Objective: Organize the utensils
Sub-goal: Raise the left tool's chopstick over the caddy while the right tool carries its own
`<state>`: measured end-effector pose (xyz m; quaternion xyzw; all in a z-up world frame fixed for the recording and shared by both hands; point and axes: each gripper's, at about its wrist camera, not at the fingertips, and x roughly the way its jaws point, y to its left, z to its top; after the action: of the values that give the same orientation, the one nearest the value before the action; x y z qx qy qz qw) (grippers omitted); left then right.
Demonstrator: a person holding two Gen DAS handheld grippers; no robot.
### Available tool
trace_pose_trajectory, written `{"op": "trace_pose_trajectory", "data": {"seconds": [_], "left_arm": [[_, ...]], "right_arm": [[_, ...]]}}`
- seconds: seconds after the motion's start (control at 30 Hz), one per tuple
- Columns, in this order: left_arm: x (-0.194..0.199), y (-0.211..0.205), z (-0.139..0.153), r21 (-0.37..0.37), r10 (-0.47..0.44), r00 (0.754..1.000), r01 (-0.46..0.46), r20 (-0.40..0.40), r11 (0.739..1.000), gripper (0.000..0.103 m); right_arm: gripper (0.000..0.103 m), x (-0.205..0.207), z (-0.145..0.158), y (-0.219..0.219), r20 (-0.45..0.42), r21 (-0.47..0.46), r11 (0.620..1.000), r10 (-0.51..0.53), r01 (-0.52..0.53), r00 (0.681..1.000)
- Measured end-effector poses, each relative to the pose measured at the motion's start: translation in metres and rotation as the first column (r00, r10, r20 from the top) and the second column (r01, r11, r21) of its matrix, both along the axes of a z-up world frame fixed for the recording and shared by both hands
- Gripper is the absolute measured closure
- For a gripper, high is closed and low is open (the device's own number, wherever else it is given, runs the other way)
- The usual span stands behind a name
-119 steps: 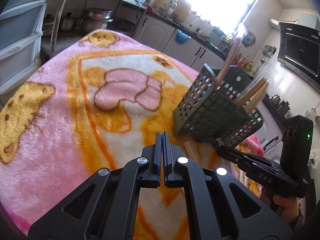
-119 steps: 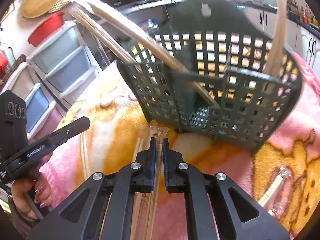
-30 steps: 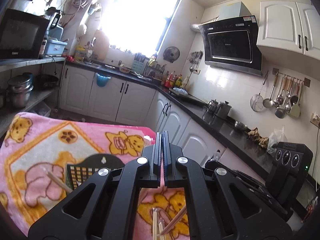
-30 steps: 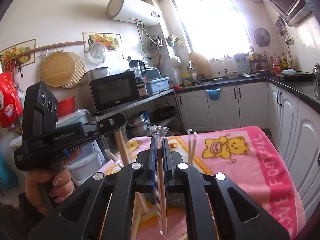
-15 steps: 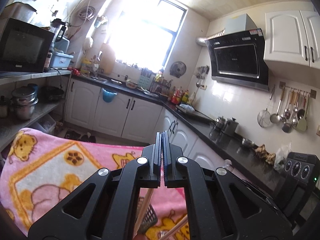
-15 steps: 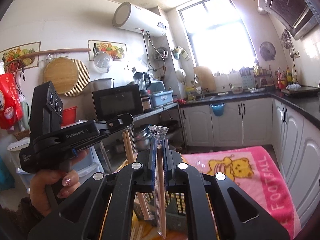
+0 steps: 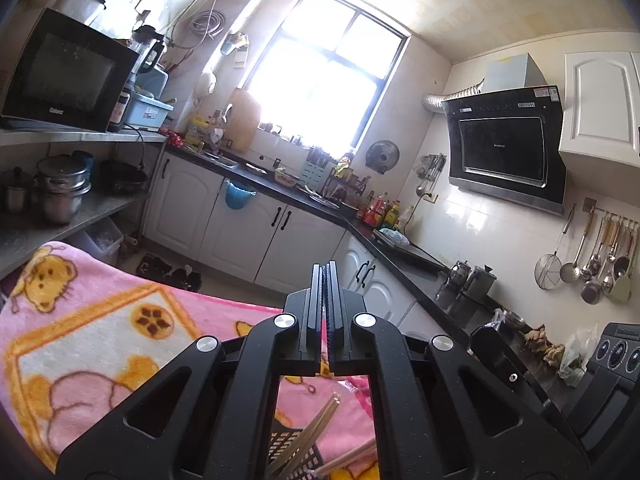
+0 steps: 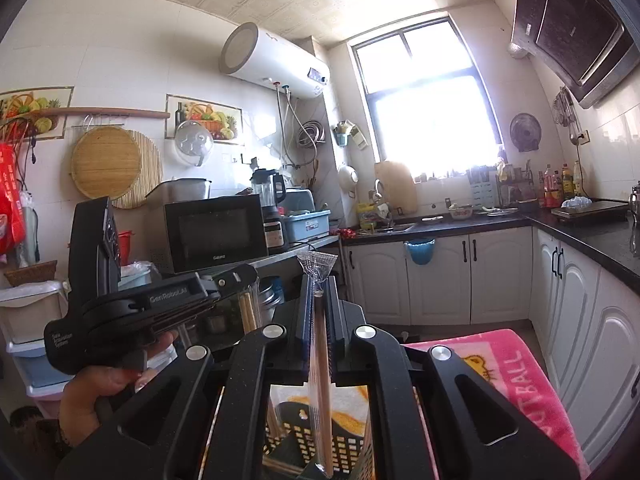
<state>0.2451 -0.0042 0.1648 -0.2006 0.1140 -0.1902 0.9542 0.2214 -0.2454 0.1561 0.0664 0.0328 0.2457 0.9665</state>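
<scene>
We have the right gripper (image 8: 319, 304) closed on a wrapped pair of chopsticks (image 8: 320, 364), the sticks running down between the pads with the crimped top of the clear sleeve standing just above the fingertips; the lower end hangs directly over the dark slotted utensil basket (image 8: 344, 444), which sits on the pink blanket (image 8: 516, 372) below. The left gripper (image 7: 325, 312) is pinched fully together; in the right wrist view a second wrapped pair (image 8: 249, 312) hangs below its tip, though its own camera does not show us what lies between the pads, so we judge it held rather than seen held. More bare chopsticks (image 7: 308, 436) already lean in the basket.

We expect these to be very light and stiff along their length, thin bamboo that could snap if levered sideways; the plastic sleeve is slick and loose, so the sticks may slide inside it or the whole pair may pivot around a narrow pinch. We judge the best hold to be across the wood itself, near the upper third, so the long end hangs plumb toward a compartment of the basket.
</scene>
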Motion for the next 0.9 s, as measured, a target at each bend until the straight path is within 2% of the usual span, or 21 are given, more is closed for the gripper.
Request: {"op": "trace_pose_trajectory", "data": {"seconds": [0.23, 0.7, 0.9], "left_arm": [[0.008, -0.003, -0.016, -0.001, -0.015, 1.0, 0.015, -0.011, 1.0, 0.103], [0.01, -0.009, -0.056, 0.007, -0.012, 0.997, 0.013, -0.071, 1.0, 0.103], [0.01, -0.011, -0.071, 0.02, -0.005, 0.995, 0.007, -0.1, 1.0, 0.103]], "right_arm": [[0.097, 0.015, -0.021, 0.003, -0.016, -0.011, 1.0, -0.027, 0.026, 1.0], [0.096, 0.019, -0.057, 0.009, -0.038, -0.011, 0.999, -0.043, 0.042, 0.998], [0.096, 0.024, -0.073, 0.008, -0.092, -0.012, 0.998, -0.055, 0.054, 0.994]]}}
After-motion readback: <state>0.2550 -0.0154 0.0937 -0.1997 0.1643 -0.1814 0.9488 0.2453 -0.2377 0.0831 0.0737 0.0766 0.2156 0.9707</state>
